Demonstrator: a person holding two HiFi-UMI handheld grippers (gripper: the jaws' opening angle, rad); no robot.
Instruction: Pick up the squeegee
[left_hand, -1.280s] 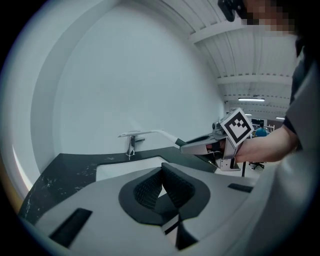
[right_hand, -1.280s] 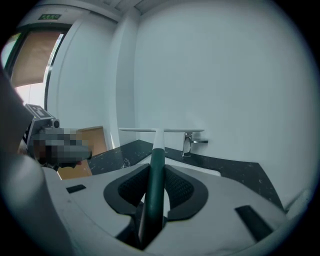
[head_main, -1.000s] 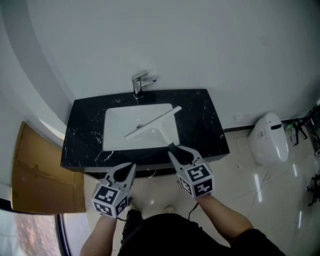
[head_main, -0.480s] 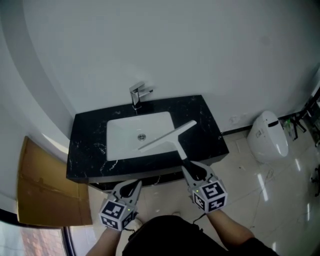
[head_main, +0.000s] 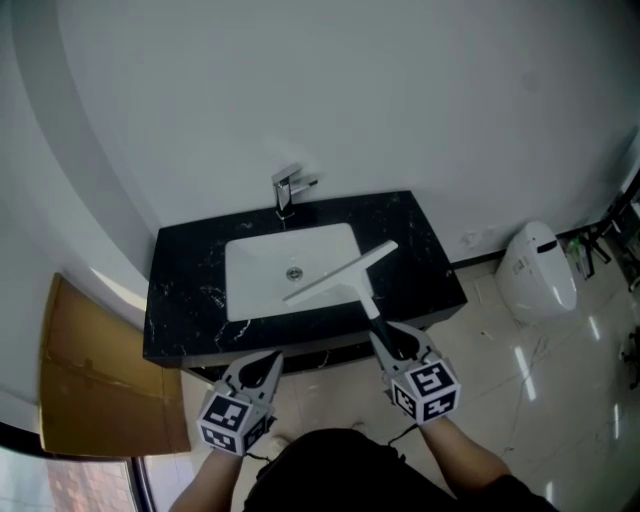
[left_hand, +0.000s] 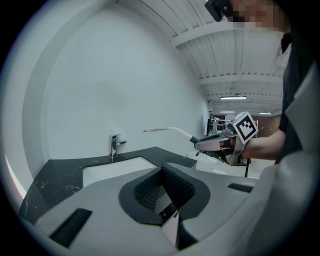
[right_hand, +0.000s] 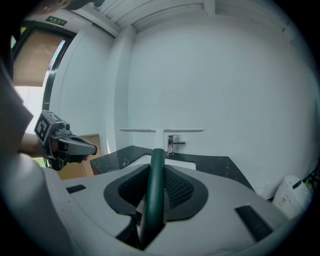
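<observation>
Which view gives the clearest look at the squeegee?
Head view: the whole squeegee shows, blade to handle, over the sink. Right gripper view shows its handle between the jaws; left gripper view shows it small, side-on.

head: steep down, far | gripper views: level, close | shared: faucet (head_main: 287, 190)

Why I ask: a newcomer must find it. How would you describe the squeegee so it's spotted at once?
Find the black counter with the white sink. Over the sink's front right corner, the right claw holds the squeegee by its green handle. It alone is T-shaped: a long pale blade, unlike the chrome tap.
</observation>
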